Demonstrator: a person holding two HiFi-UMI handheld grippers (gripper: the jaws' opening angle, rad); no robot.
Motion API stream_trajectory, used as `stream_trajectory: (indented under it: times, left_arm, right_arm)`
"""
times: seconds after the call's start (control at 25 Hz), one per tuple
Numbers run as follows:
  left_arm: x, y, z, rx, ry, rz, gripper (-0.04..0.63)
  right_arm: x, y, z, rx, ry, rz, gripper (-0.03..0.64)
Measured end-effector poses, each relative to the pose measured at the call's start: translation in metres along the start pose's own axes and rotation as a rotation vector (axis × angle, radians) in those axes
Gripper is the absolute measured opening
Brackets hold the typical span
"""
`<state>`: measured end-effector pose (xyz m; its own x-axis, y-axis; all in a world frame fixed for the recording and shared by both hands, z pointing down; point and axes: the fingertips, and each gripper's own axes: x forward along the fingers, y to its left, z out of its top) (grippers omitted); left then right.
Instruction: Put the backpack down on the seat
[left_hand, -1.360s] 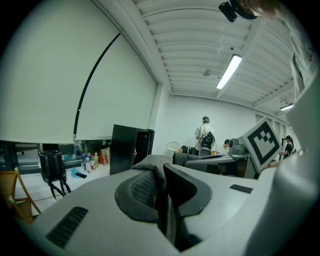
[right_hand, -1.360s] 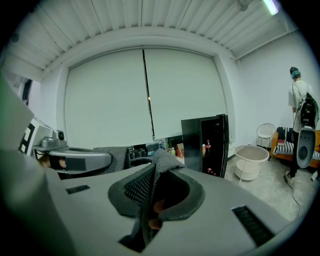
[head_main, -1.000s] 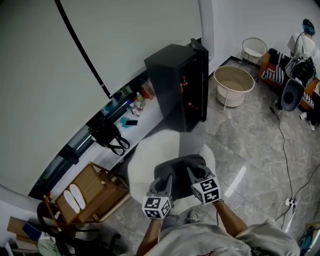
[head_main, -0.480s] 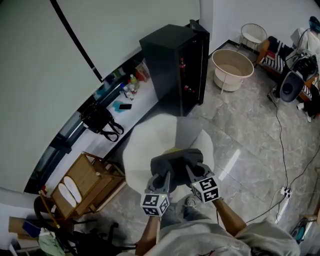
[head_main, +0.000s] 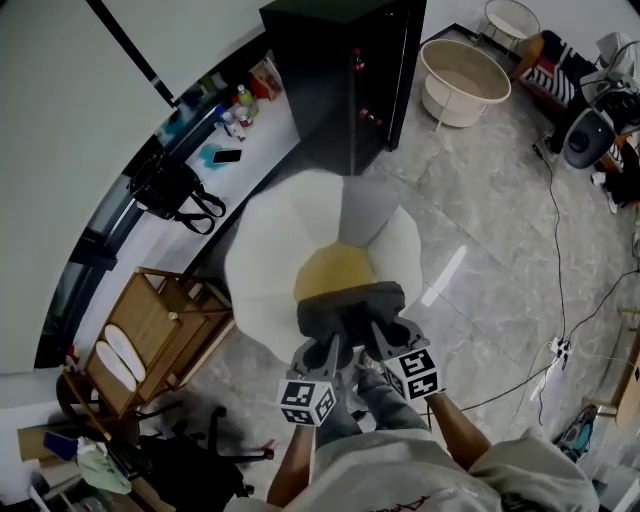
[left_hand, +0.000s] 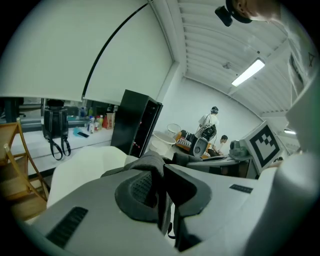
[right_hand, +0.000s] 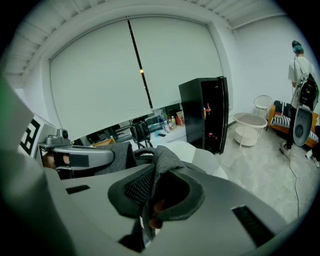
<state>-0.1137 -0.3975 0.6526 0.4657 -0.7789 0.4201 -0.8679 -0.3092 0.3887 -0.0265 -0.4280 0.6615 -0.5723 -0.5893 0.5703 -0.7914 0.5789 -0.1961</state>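
Note:
A dark grey backpack (head_main: 350, 305) hangs over the front edge of a white round chair (head_main: 262, 272) with a yellow seat cushion (head_main: 334, 270) and a grey back pillow (head_main: 368, 212). My left gripper (head_main: 325, 352) is shut on a fold of the backpack's fabric (left_hand: 145, 162) at its near left side. My right gripper (head_main: 385, 345) is shut on another fold (right_hand: 165, 157) at the near right. In the left gripper view (left_hand: 162, 200) and the right gripper view (right_hand: 150, 200) the cloth is pinched between the pads. Whether the pack touches the seat is hidden.
A black cabinet (head_main: 340, 60) stands behind the chair. A wooden rack (head_main: 150, 330) is at its left, and a black bag (head_main: 165, 190) hangs by the window ledge. A beige tub (head_main: 462, 70), a fan (head_main: 585, 140) and floor cables (head_main: 560, 250) lie to the right.
Both grippers and the backpack have sunk toward the chair. The yellow cushion, covered by the pack before, now shows beyond it.

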Motion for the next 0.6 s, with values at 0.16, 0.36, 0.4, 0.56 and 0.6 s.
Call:
stream_trajectory:
  times: [0.16,0.36,0.4,0.56,0.6]
  left_arm:
    - [0.0,0.011,-0.034,-0.047,0.058,-0.007,0.055]
    - [0.004,0.026,-0.059,-0.085,0.105,-0.006,0.055]
    - [0.006,0.029,-0.061,-0.088,0.11,-0.005,0.055]
    - [0.014,0.044,-0.064,-0.092,0.121,-0.005,0.055]
    - [0.017,0.049,-0.064,-0.093,0.121,-0.004,0.055]
  right_arm:
    - [0.011,0.005,-0.033,0.014,0.059,0.007,0.054]
    - [0.026,0.008,-0.06,0.04,0.115,0.01,0.054]
    - [0.029,0.009,-0.063,0.042,0.121,0.011,0.054]
    - [0.045,0.007,-0.068,0.039,0.14,0.013,0.054]
    - [0.05,0.007,-0.068,0.038,0.143,0.014,0.054]
